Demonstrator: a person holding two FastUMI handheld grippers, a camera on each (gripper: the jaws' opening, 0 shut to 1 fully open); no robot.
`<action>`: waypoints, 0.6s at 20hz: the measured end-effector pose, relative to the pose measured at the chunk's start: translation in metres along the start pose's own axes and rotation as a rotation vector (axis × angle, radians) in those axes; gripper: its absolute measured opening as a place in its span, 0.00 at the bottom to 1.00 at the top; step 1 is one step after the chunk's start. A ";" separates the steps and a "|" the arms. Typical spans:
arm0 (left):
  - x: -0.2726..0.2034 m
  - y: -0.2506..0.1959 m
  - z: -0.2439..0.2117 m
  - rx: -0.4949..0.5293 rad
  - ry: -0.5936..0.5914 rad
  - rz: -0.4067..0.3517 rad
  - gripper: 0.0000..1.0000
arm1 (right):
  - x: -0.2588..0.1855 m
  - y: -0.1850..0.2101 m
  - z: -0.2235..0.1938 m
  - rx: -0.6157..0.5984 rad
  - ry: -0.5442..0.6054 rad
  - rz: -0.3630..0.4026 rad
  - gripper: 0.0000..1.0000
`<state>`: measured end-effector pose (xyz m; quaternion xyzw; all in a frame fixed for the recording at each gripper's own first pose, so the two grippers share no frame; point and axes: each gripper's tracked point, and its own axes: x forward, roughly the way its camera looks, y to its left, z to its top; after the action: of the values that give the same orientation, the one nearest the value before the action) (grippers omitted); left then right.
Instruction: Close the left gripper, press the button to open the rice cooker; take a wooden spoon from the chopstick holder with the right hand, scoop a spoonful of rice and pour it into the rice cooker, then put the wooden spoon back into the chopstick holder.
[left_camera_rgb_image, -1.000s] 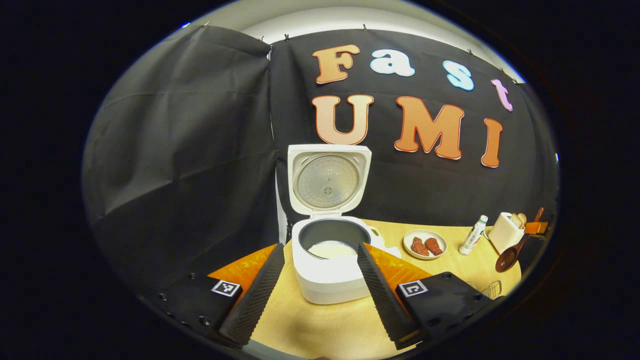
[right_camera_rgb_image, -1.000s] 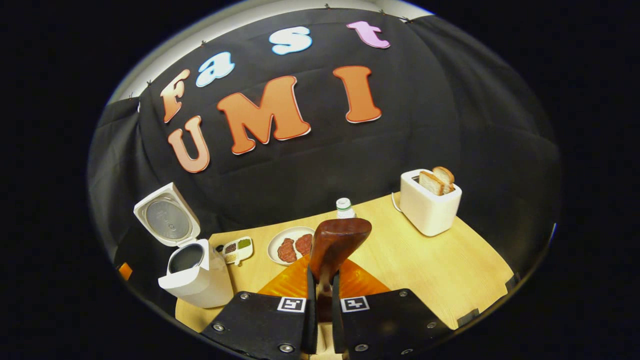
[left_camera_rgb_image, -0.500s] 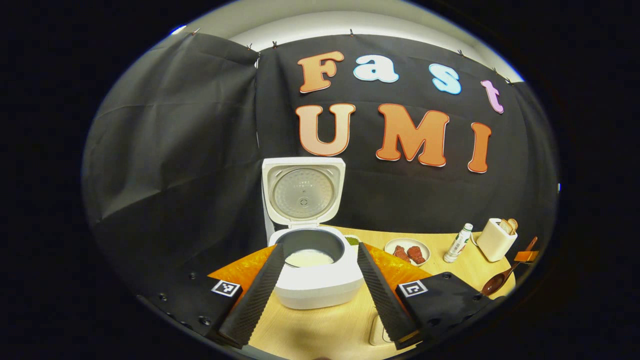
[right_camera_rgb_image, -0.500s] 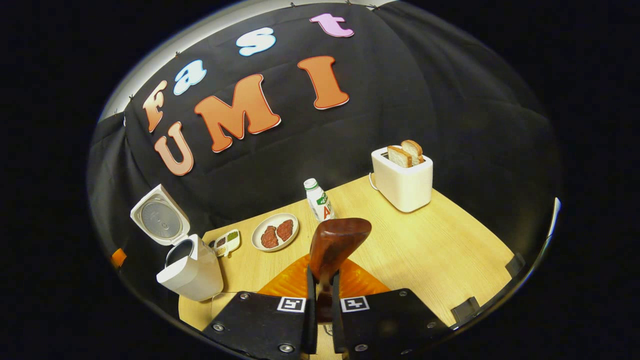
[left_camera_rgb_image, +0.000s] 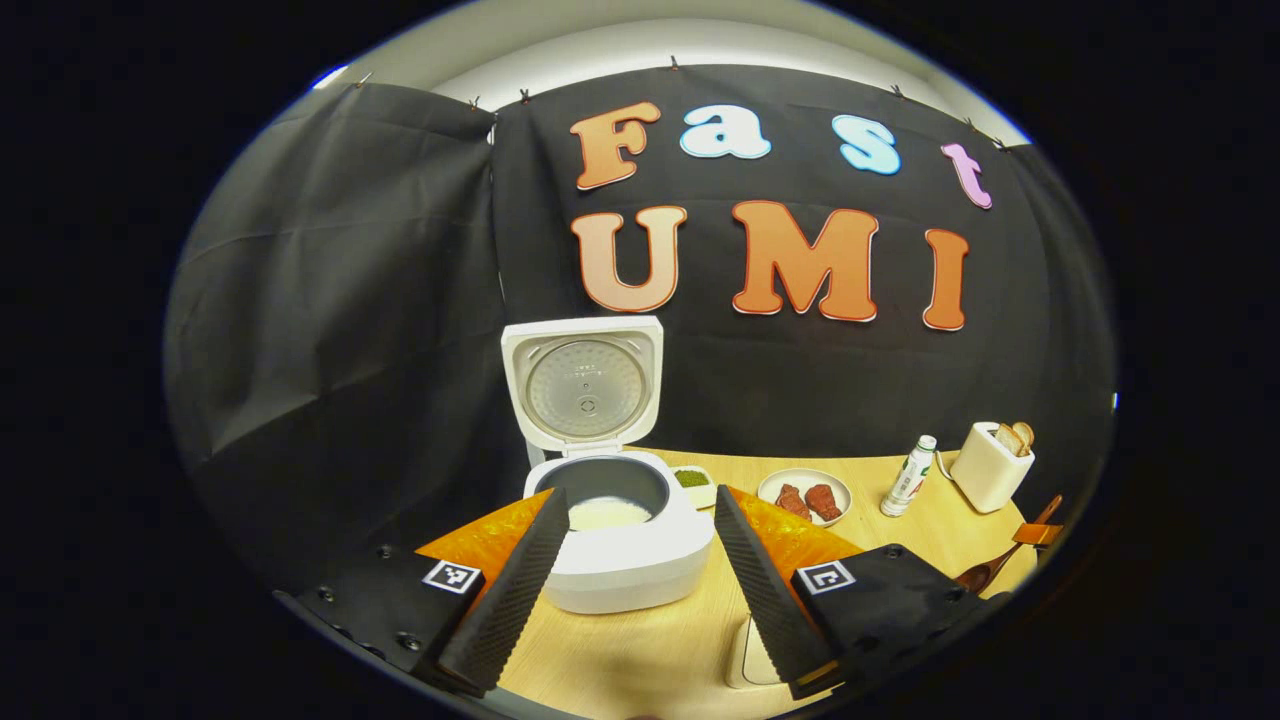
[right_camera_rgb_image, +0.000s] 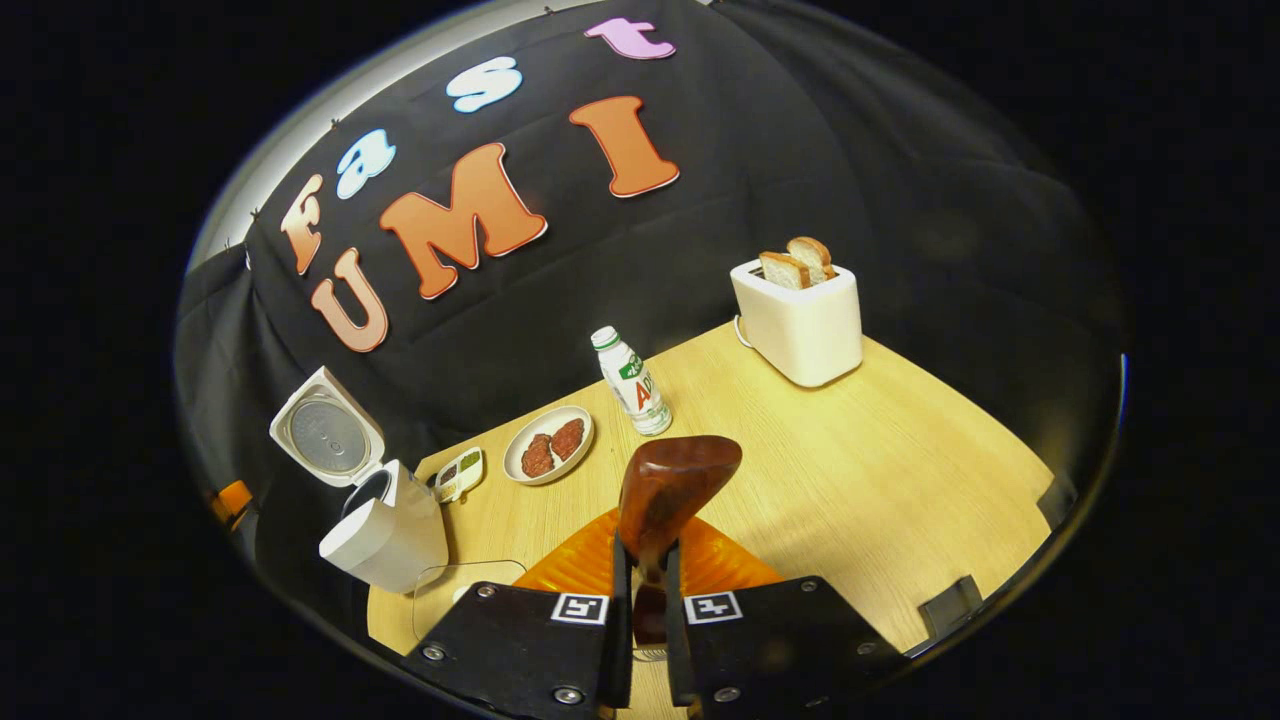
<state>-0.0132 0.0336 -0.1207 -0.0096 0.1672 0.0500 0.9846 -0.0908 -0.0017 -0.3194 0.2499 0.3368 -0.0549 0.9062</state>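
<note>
White rice cooker (left_camera_rgb_image: 620, 560) with grey inner pot, white rice inside. Reddish-brown wooden spoon (right_camera_rgb_image: 672, 490) over pale wood-grain tabletop (right_camera_rgb_image: 900, 480). White toaster (right_camera_rgb_image: 800, 320), white bottle (right_camera_rgb_image: 630, 382) with green cap

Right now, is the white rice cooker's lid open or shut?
Open. The white rice cooker's lid stands upright behind the body, and the dark inner pot shows white rice at its bottom.

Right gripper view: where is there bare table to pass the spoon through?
Bare wood lies in front of the toaster, right of the bottle, out to the table edge. Crowded: plate and small dish beside the open rice cooker. The right tongs grip the wooden spoon.
</note>
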 end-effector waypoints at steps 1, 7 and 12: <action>0.000 -0.005 0.002 0.011 -0.004 -0.006 0.99 | 0.002 -0.003 -0.004 0.010 0.003 0.000 0.13; 0.000 -0.035 0.006 0.064 -0.013 -0.049 1.00 | 0.016 -0.005 -0.025 0.049 0.028 0.027 0.16; 0.008 -0.030 0.026 0.134 -0.065 -0.051 1.00 | 0.024 -0.009 -0.034 0.046 0.049 0.017 0.19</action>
<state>0.0054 0.0057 -0.0990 0.0538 0.1380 0.0141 0.9889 -0.0951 0.0087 -0.3607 0.2748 0.3555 -0.0485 0.8920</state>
